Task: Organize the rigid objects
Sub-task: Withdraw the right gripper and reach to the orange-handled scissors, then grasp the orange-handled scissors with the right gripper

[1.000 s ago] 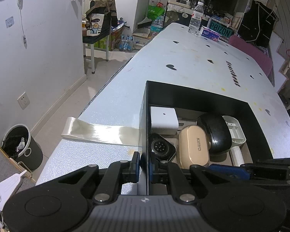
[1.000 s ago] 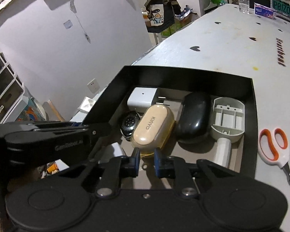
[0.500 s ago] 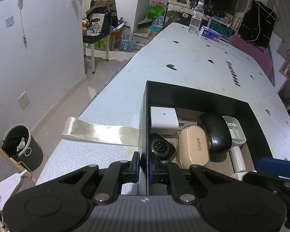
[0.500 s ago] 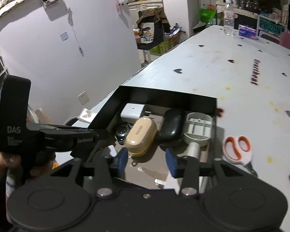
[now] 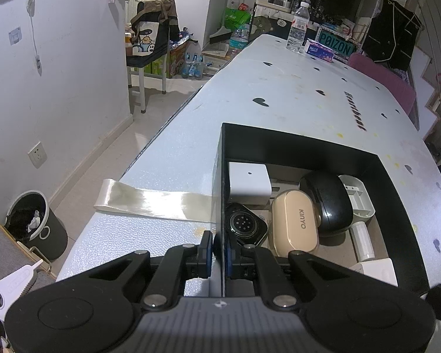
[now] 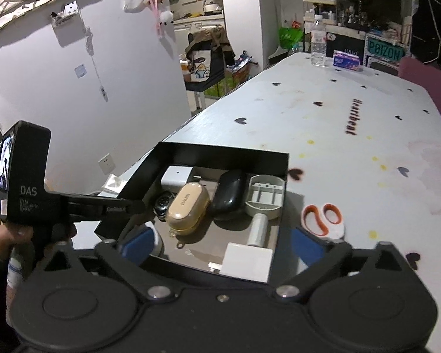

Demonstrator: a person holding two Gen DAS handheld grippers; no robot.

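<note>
A black open box (image 5: 297, 142) (image 6: 220, 153) stands on the white table. It holds a white charger (image 5: 250, 182), a black smartwatch (image 5: 244, 225), a beige KINYO case (image 5: 294, 223) (image 6: 188, 206), a black case (image 5: 326, 200) (image 6: 229, 192), a grey-white brush-like piece (image 6: 264, 197) and a white block (image 6: 247, 260). My left gripper (image 5: 218, 253) is shut on the box's left wall near its front corner. My right gripper (image 6: 220, 247) is open wide and empty, above the box's near end. Orange-and-white scissors (image 6: 323, 220) lie on the table just right of the box.
A strip of clear tape (image 5: 153, 201) runs from the box's left wall to the table's left edge. A water bottle (image 6: 318, 44), a tissue pack (image 6: 347, 60) and a POIZON sign (image 6: 386, 48) stand at the far end. A bin (image 5: 35, 226) stands on the floor at left.
My right gripper has opened from shut to wide and pulled back and up from the box. A white block now lies at the box's near end. My left gripper has not moved.
</note>
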